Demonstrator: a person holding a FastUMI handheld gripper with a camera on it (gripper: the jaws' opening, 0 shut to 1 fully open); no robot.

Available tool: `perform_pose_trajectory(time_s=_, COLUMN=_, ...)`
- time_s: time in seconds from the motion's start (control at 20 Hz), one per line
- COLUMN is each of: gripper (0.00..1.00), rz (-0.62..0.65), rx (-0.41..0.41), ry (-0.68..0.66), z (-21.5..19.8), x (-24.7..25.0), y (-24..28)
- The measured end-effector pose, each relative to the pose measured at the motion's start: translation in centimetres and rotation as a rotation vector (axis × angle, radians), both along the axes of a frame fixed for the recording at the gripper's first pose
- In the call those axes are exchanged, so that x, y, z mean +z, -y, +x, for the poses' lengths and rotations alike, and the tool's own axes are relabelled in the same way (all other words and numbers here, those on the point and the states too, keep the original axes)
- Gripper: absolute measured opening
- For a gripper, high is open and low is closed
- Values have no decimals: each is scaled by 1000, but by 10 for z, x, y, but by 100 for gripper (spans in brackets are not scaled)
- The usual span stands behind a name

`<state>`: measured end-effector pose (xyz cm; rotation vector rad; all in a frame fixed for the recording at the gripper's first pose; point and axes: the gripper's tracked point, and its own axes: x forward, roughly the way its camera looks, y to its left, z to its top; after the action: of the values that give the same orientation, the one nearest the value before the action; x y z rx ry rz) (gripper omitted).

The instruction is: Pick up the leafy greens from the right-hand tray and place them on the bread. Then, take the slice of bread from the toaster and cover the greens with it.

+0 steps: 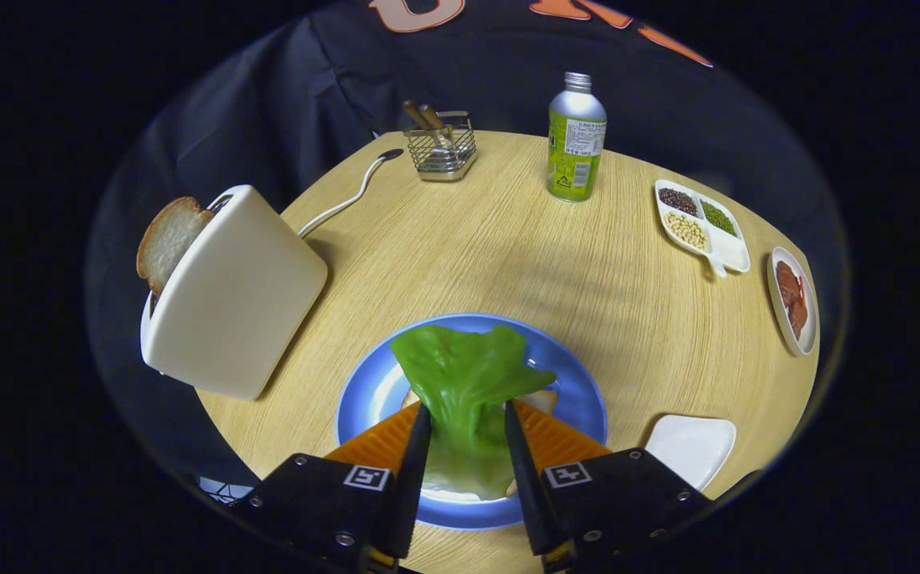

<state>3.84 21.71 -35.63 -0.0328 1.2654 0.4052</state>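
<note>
Two hand-held gripper (pixel 468 422) fingers narrowly apart, leafy greens (pixel 464 379) between them, contact unclear.

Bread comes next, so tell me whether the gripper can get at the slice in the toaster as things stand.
Probably not yet: the gripper is shut on the leafy greens over the blue plate. Once released, the bread slice stands clear above the toaster, unobstructed.

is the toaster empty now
No, a bread slice sticks up from the toaster, left of the gripper with the leafy greens.
</note>
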Motion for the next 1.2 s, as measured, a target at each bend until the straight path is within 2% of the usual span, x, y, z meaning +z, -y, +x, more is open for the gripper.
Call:
perform_pose_trajectory(time_s=0.2, gripper=69, rz=-38, rx=-2, ry=37, z=8, x=11, y=0)
perform_pose_trajectory(time_s=0.4, gripper=71, rz=-67, rx=-3, ry=51, z=11, x=18, y=-5)
perform_pose_trajectory(time_s=0.6, gripper=71, rz=6, rx=-29, ry=55, z=16, x=55, y=-31)
perform_pose_trajectory(time_s=0.85, gripper=84, rz=96, rx=-18, ry=78, z=24, x=113, y=-78)
perform_pose_trajectory(time_s=1.05, gripper=87, rz=163, rx=-22, ry=88, z=34, x=155, y=-117)
perform_pose_trajectory(time_s=1.2, gripper=88, rz=185, rx=-10, ry=68, z=36, x=168, y=-143)
